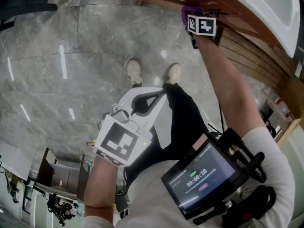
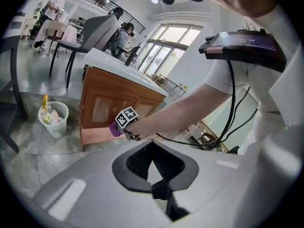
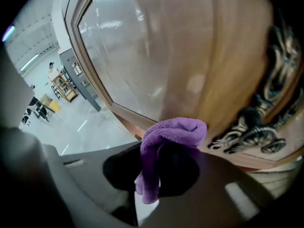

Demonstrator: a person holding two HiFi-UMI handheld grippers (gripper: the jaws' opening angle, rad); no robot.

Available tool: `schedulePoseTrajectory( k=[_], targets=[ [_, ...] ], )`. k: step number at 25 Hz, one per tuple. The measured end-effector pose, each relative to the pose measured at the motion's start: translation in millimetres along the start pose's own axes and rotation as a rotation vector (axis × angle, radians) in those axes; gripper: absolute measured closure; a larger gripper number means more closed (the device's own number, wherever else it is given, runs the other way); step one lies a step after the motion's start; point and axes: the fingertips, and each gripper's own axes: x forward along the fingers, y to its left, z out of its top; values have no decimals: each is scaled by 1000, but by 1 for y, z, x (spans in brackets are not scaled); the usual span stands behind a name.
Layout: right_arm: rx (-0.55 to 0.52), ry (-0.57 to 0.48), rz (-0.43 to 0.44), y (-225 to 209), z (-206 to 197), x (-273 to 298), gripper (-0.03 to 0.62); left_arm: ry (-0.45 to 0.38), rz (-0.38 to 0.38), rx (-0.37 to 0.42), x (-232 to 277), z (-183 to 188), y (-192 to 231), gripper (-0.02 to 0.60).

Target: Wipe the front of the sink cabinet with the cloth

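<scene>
The right claw (image 3: 159,175) was clenched on the purple cloth (image 3: 173,132), the folded top of which was pressed against the wooden door frame of the sink cabinet (image 3: 228,56), between the door's glazed panel (image 3: 137,56) and its ornate metal handle (image 3: 256,122). The left claw (image 2: 161,191) was closed with nothing between its jaws, held well apart from the cabinet above the marble floor (image 1: 61,56), near the person's shoes (image 1: 134,71). A white basin (image 1: 266,4) sat on top of the cabinet, above the cloth.
</scene>
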Motion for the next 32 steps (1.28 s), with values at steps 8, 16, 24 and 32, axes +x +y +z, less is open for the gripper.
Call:
schedulePoseTrajectory(
  k=[8,16,24,32],
  targets=[
    [-70,8,45,68,31,29,522,-19,33,-35,-35,-15,28,577],
    [-128,18,102,125,56,50,522,-54,67,-74,-60,-24,46,577],
    [-161,42,125,156,63,64,522,-65,88,-96,-75,-32,61,577],
    [-198,68,150,170,66,69,522,-76,96,-106,-80,-34,63,577]
  ],
)
